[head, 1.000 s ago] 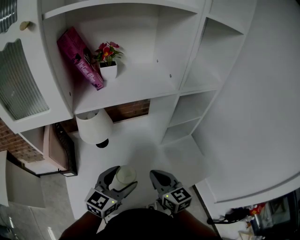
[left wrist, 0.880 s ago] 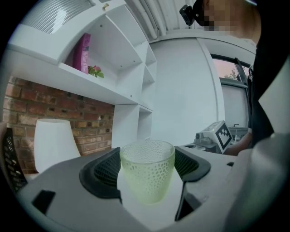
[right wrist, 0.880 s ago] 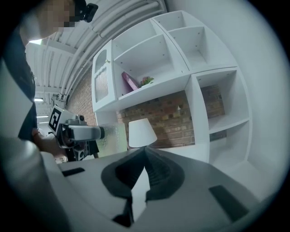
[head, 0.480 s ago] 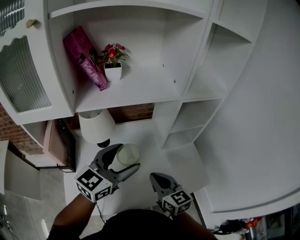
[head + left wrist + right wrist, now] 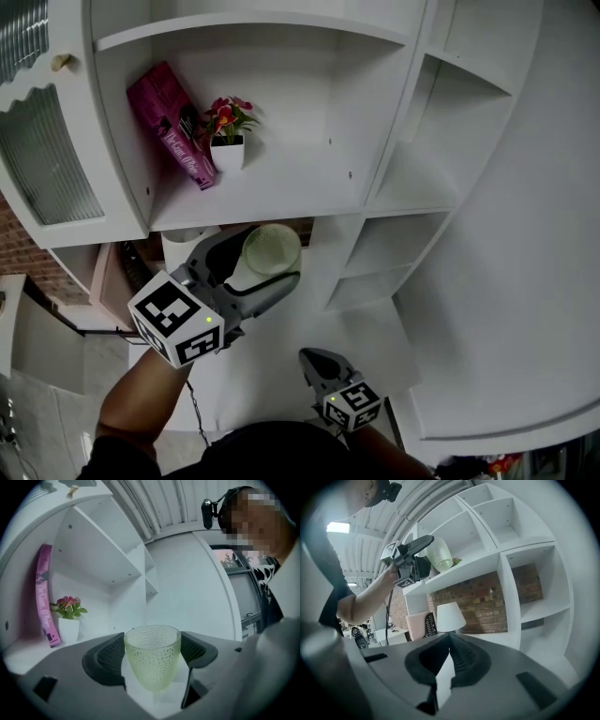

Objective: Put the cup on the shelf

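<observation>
A pale green dimpled glass cup (image 5: 270, 251) stands upright between the jaws of my left gripper (image 5: 259, 264), which is shut on it. I hold it raised just in front of and slightly below the edge of the white shelf (image 5: 281, 192). In the left gripper view the cup (image 5: 152, 660) fills the gap between the dark pads (image 5: 108, 657), with the shelf (image 5: 26, 651) ahead at left. My right gripper (image 5: 317, 360) hangs low near my body, shut and holding nothing. From the right gripper view the cup (image 5: 440, 555) shows up high beside the shelf board (image 5: 473, 564).
On the shelf a pink book (image 5: 173, 124) leans at the left next to a small white pot of flowers (image 5: 228, 142). A white lampshade (image 5: 180, 246) sits below, partly behind my left gripper. A ribbed glass cabinet door (image 5: 47, 159) is at left; smaller cubbies (image 5: 394, 244) at right.
My left gripper has risen with the cup from low over the white counter to the shelf's front edge. The right gripper has stayed low and shut.
</observation>
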Tool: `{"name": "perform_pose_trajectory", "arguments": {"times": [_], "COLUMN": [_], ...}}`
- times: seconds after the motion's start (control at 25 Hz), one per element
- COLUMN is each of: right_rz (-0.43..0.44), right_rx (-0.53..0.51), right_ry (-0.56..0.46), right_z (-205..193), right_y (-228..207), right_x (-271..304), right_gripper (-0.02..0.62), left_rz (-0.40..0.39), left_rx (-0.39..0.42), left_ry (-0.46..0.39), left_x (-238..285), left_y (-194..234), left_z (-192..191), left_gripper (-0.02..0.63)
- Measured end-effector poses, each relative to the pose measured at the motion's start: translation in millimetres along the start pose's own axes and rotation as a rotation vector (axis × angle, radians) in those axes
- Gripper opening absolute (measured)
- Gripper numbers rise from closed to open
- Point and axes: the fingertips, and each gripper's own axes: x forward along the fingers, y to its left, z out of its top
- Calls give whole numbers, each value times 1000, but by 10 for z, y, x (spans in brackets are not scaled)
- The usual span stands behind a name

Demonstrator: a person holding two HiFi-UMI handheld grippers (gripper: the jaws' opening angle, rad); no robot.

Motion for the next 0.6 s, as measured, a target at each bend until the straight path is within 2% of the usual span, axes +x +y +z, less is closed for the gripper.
{"name": "perform_pose_trajectory", "arguments": {"times": [0.36,0.6], "right_rz": [25,29], "right_rx": [-1,-5], "right_ry": [2,0], "right_z": [13,4], "right_y": [-133,-214], "right_x": [-19,-40], "right_gripper": [5,5], "left_rz": [66,115], "left_rx": [36,34], "left_ry": [-9,30], "left_x": [350,569], "left_y": [467,779], "left_z": [463,551], "left_gripper": [367,367]}}
